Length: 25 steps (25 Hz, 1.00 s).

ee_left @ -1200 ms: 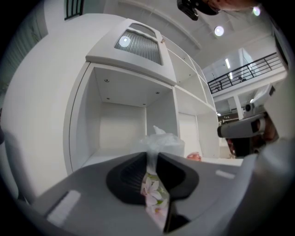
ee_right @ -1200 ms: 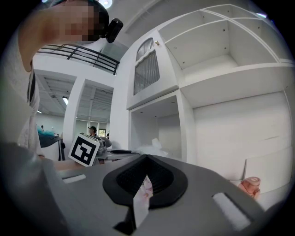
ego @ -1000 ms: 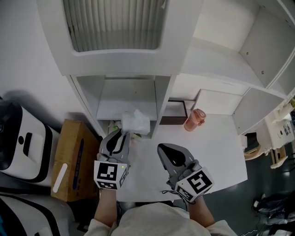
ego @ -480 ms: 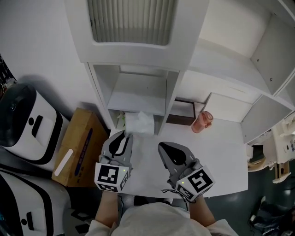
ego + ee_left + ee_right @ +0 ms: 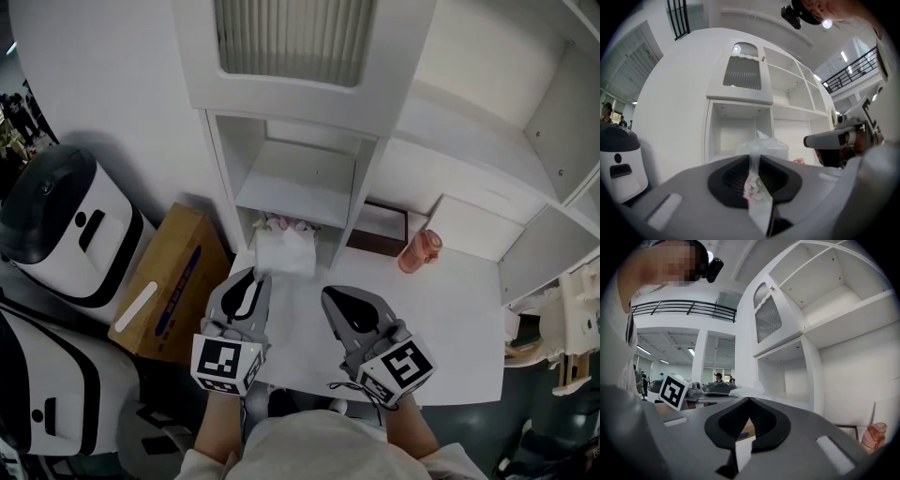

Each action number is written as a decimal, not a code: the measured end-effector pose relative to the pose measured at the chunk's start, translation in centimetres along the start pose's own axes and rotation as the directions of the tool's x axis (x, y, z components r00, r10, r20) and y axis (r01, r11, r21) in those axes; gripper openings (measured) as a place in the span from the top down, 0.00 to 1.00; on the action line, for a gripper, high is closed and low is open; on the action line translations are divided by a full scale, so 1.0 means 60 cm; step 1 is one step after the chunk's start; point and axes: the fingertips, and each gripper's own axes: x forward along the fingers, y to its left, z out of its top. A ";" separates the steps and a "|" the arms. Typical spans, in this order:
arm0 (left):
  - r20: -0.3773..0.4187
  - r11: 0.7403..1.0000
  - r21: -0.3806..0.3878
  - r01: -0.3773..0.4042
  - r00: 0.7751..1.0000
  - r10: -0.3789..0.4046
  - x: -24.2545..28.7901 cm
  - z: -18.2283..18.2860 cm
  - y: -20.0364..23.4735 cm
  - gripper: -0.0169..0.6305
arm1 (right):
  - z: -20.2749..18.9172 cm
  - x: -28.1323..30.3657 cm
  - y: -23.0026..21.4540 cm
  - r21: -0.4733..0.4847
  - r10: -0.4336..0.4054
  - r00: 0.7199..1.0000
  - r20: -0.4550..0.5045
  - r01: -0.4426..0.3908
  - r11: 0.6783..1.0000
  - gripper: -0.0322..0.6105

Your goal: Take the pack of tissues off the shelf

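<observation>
Pinching the wrapper edge of the pack of tissues (image 5: 286, 251), the left claw (image 5: 249, 278) holds it clear of the counter (image 5: 450, 309), at the mouth of the shelf's (image 5: 300, 178) lowest compartment. The right claw (image 5: 330, 298) hovers alongside, pressed together and empty.

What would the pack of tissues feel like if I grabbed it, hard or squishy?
Probably squishy: the pack of tissues has thin plastic wrap that bunches where the left gripper pinches it. Likely light, since one pinched edge seems enough to hold it. Maybe slippery, as the wrap looks smooth.
</observation>
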 end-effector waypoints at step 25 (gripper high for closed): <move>0.001 0.984 -0.028 -0.176 0.984 0.176 -0.116 -0.010 -0.013 0.89 | -0.020 0.001 0.068 -0.005 0.197 0.980 -0.023 -0.197 0.980 0.95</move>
